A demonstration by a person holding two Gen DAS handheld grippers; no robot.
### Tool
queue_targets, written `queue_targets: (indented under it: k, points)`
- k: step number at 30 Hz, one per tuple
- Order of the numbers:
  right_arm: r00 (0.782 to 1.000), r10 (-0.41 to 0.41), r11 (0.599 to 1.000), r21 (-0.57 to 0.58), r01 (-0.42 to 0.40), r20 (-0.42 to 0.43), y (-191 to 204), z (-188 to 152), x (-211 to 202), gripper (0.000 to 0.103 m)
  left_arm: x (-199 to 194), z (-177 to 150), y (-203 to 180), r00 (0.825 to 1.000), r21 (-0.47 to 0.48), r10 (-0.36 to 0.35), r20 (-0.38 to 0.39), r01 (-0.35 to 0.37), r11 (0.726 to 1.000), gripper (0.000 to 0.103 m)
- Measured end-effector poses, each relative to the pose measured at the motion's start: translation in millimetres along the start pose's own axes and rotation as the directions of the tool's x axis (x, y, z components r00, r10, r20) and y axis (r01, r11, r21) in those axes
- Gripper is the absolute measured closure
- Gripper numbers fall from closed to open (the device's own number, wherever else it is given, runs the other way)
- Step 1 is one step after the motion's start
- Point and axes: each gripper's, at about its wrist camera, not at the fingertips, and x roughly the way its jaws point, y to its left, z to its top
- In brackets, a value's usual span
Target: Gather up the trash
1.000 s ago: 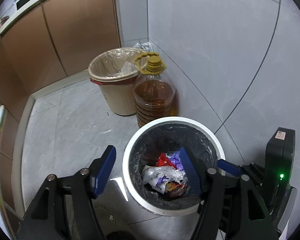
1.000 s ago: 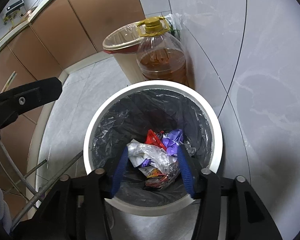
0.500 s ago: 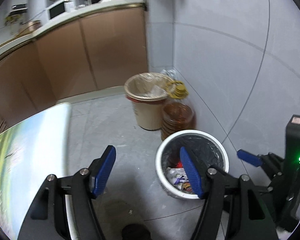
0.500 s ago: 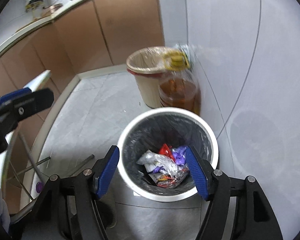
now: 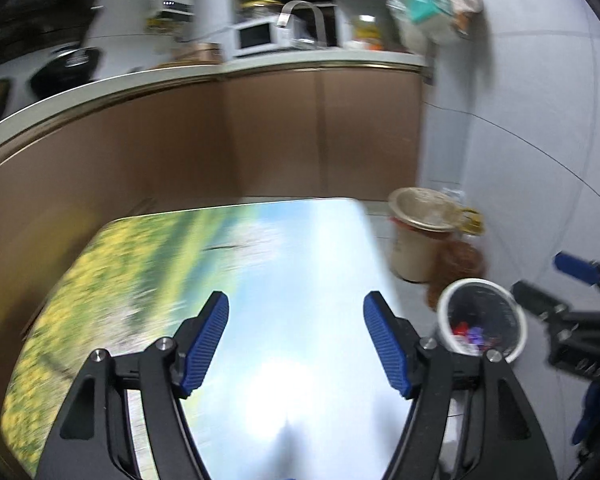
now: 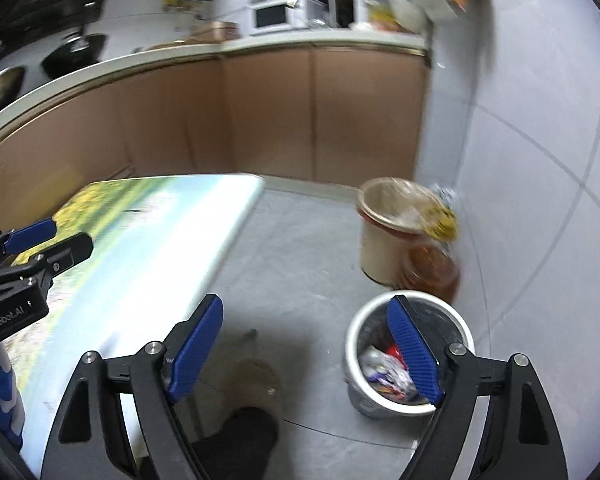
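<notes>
Brown cabinets [image 6: 268, 112] are running under a pale counter [image 6: 140, 62] carrying a microwave [image 6: 280, 16]. Grey floor [image 6: 300, 264] is meeting grey tiled wall [image 6: 520, 120]; a landscape-printed table [image 5: 260, 280] is standing nearby.

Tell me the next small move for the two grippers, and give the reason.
Probably bring both over the table and look for more trash. The left gripper and right gripper are both open with nothing between their pads; the right's jaws have just been opening. Wrappers already lie in the white bin, and the tabletop shows no trash in view.
</notes>
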Motion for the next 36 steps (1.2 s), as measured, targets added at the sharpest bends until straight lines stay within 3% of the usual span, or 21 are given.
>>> queue_targets:
  k: [8,15,25,31,36]
  points:
    - [0.992,0.055,0.992,-0.116,-0.042,0.110,84,15,-56,0.013,-66,-32,93,0.976,-0.114,0.216,0.027,-0.212,0.971,0.026]
    - [0.978,0.120,0.976,-0.202,-0.085,0.168,130,14,-93,0.011,-126,-48,128,0.939,-0.183,0.338,0.067,-0.321,0.929,0.019]
    - [0.955,0.164,0.960,-0.264,-0.097,0.245,154,7,-133,0.008,-180,-48,141,0.902,-0.240,0.404,0.152,-0.363,0.900,0.017]
    - [0.943,0.159,0.962,-0.260,-0.081,0.293,154,7,-153,0.005,-194,-44,135,0.898,-0.241,0.399,0.187,-0.352,0.904,0.016]
    - [0.935,0.154,0.964,-0.256,-0.072,0.321,152,6,-165,0.003,-206,-41,124,0.897,-0.236,0.383,0.222,-0.332,0.913,0.010]
